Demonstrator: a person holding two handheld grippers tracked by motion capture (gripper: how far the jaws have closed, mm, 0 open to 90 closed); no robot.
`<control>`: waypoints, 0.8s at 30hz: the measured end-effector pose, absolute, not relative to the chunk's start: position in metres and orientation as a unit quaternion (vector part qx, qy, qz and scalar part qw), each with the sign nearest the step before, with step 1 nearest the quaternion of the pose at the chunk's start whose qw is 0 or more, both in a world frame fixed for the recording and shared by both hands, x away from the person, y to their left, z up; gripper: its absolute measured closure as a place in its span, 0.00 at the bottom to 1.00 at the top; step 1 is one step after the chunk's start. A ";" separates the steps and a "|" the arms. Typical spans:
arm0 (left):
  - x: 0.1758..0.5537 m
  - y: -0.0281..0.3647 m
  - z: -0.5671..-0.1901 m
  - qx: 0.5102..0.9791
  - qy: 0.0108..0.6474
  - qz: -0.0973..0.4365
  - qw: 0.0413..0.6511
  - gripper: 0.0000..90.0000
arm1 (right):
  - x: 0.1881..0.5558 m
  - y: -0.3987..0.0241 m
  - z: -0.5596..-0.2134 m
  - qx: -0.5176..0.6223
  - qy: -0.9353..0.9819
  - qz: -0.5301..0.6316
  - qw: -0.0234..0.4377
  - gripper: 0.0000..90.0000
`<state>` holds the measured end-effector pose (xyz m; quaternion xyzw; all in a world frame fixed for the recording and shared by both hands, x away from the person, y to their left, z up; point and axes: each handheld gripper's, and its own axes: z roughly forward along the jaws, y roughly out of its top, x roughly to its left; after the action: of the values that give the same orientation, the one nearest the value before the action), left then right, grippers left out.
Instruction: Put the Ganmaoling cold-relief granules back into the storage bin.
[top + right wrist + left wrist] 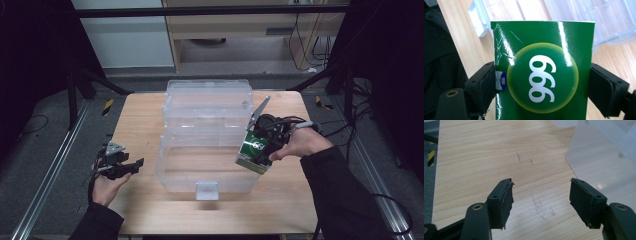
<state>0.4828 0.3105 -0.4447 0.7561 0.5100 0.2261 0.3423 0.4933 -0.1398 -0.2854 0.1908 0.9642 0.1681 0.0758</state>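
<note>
At right of the clear bin, above the tabletop: right gripper clamped on green box, tilted against the bin's right wall. Close up, from the right gripper view: white "999" in a yellow-edged circle on the box. Near the left edge: left gripper spread wide, holding nothing, over bare wood in its own view.

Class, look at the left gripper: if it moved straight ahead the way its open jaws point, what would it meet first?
Probably the bare wooden table. The left gripper is open and angled down at the wood, with the clear plastic bin off to the side of its line, though depth is hard to judge.
</note>
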 end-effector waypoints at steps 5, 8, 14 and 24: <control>0.483 0.311 -0.445 0.757 0.510 0.226 0.342 0.38 | 0.496 -0.130 -0.289 0.160 0.970 0.169 0.072 0.19; 0.483 0.311 -0.445 0.756 0.510 0.226 0.342 0.38 | 0.498 -0.124 -0.291 0.144 0.974 0.164 0.065 0.19; 0.484 0.311 -0.447 0.756 0.511 0.224 0.342 0.38 | 0.500 -0.116 -0.297 0.115 0.978 0.157 0.069 0.19; 0.484 0.310 -0.447 0.757 0.511 0.224 0.341 0.38 | 0.504 -0.104 -0.309 0.075 0.983 0.151 0.068 0.19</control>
<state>0.4838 0.3103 -0.4472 0.7569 0.5108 0.2237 0.3409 0.5036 -0.1042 -0.3090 0.0745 0.9835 0.1506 0.0675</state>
